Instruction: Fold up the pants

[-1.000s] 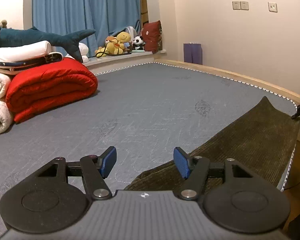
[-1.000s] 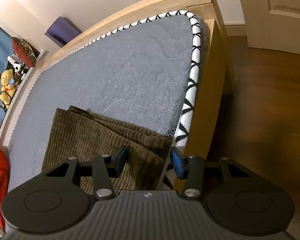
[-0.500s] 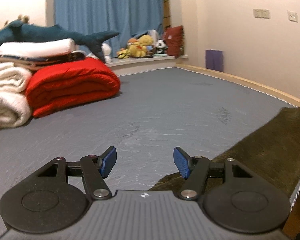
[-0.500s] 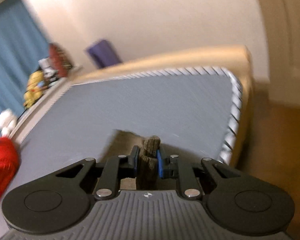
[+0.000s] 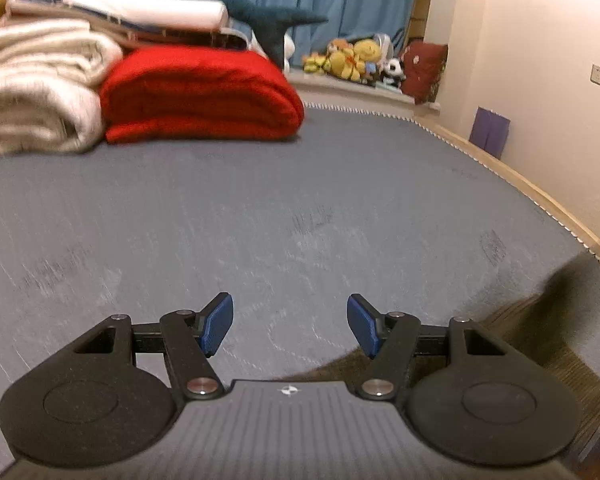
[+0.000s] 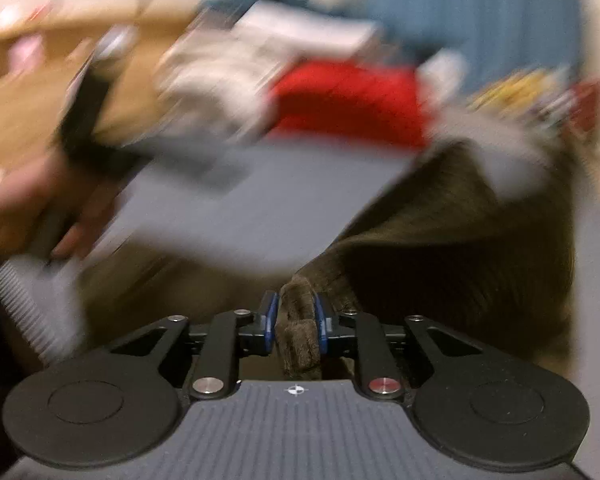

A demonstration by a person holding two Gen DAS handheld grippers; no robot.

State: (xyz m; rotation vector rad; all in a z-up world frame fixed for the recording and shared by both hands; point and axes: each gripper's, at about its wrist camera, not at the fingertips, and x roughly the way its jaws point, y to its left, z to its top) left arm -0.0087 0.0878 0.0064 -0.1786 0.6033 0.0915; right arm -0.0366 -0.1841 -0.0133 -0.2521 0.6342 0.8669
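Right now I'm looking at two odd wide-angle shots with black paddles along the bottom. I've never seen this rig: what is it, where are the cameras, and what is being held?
No robot here: a person carries a two-finger gripper in each hand, and each has a fisheye camera looking forward along its blue-padded fingers.

The left view shows the left gripper open and empty over a grey mattress. Brown corduroy pants lie at its right edge. Farther back sit a folded red blanket, cream blankets and stuffed toys.

The right view is badly motion-blurred. The right gripper is shut on a bunched fold of the pants, whose cloth trails away to the right. At the left edge, the person's hand grips the other tool.
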